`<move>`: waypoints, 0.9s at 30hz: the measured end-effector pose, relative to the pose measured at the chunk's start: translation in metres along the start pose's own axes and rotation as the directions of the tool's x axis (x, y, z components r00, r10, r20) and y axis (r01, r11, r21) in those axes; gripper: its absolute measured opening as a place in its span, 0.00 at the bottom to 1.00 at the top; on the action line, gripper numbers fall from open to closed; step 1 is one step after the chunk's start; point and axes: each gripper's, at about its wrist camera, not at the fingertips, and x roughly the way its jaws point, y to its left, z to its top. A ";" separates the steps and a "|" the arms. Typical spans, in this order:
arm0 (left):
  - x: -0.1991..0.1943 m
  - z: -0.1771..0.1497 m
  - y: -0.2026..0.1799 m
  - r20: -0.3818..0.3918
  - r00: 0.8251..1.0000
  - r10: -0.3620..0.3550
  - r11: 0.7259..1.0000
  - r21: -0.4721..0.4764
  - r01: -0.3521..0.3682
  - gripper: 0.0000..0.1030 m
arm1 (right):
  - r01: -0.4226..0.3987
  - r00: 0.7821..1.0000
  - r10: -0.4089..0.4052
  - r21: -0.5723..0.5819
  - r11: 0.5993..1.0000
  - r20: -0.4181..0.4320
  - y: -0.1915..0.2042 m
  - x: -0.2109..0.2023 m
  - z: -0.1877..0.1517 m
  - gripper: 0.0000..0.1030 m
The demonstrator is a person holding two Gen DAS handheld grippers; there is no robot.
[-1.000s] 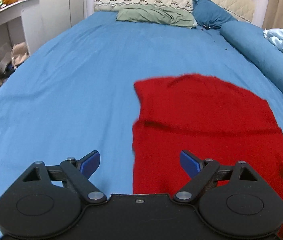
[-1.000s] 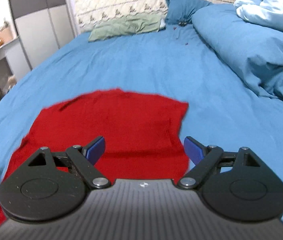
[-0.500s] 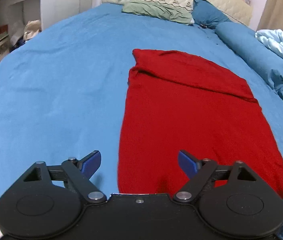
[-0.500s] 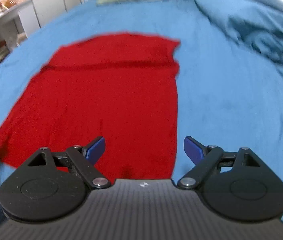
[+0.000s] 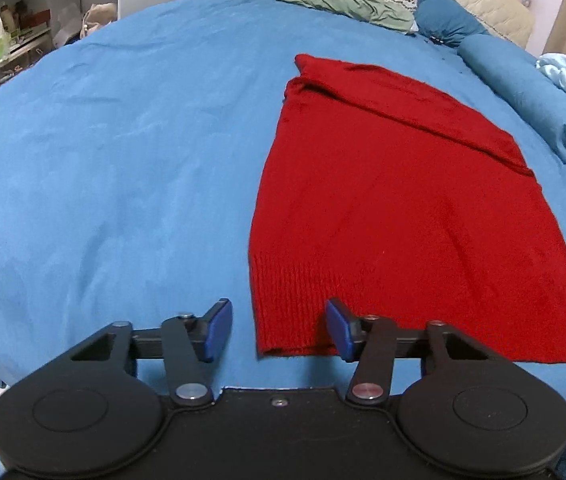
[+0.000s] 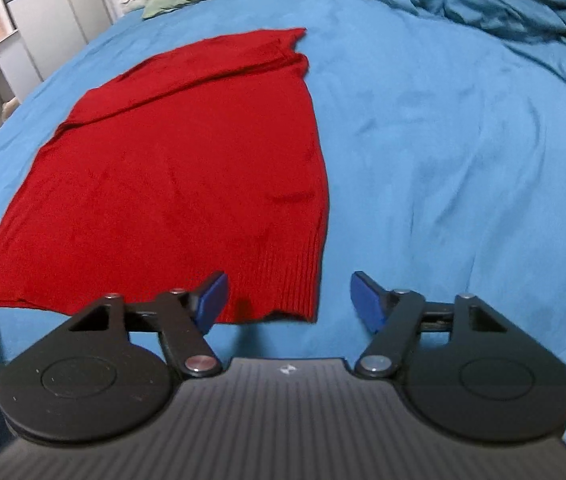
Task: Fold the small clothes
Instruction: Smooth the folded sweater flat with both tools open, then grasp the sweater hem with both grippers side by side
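Blue bed (image 5: 103, 168) carries red sweater (image 5: 403, 208) lying flat, hem nearest; left hand-held gripper (image 5: 279, 330) and right hand-held gripper (image 6: 289, 296) both wide open, empty, straddling hem corners; pinch both ribbed corners together, lift evenly.

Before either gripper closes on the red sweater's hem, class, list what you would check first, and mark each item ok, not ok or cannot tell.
1. Left gripper open: ok.
2. Right gripper open: ok.
3. Red sweater lies flat on the blue sheet: ok, with its far end already folded over.
4. Left gripper lined up with the near left hem corner: ok, the corner sits between its fingers.
5. Right gripper lined up with the near right hem corner: ok.
6. Fingers low enough to pinch the fabric: cannot tell.
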 end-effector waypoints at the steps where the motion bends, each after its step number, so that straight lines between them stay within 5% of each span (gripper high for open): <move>1: 0.003 0.000 0.000 -0.006 1.000 0.006 1.000 0.002 -0.006 0.48 | 0.005 1.000 -0.005 0.008 1.000 -0.001 0.000 0.004 -0.004 0.74; 7: 0.010 -0.006 -0.007 -0.011 1.000 0.020 0.999 0.046 -0.019 0.39 | 0.049 0.999 -0.049 -0.027 0.998 0.010 0.009 0.016 -0.008 0.71; 11: 0.016 -0.009 -0.012 -0.029 1.000 0.005 0.997 0.076 -0.003 0.19 | 0.064 0.998 -0.063 -0.054 0.997 0.004 0.014 0.024 -0.010 0.66; 13: 0.016 -0.009 -0.014 -0.034 0.999 0.000 0.996 0.091 0.003 0.09 | 0.053 0.999 -0.053 -0.062 0.997 0.008 0.015 0.024 -0.010 0.49; 17: 0.014 -0.010 -0.020 -0.023 1.000 0.013 0.994 0.111 -0.010 0.05 | 0.039 0.999 -0.038 -0.064 0.997 0.015 0.016 0.023 -0.010 0.23; 27: -0.029 0.015 -0.018 0.039 0.999 -0.036 0.998 0.049 0.034 0.05 | -0.092 0.993 0.088 0.043 0.995 0.075 0.004 -0.015 0.015 0.20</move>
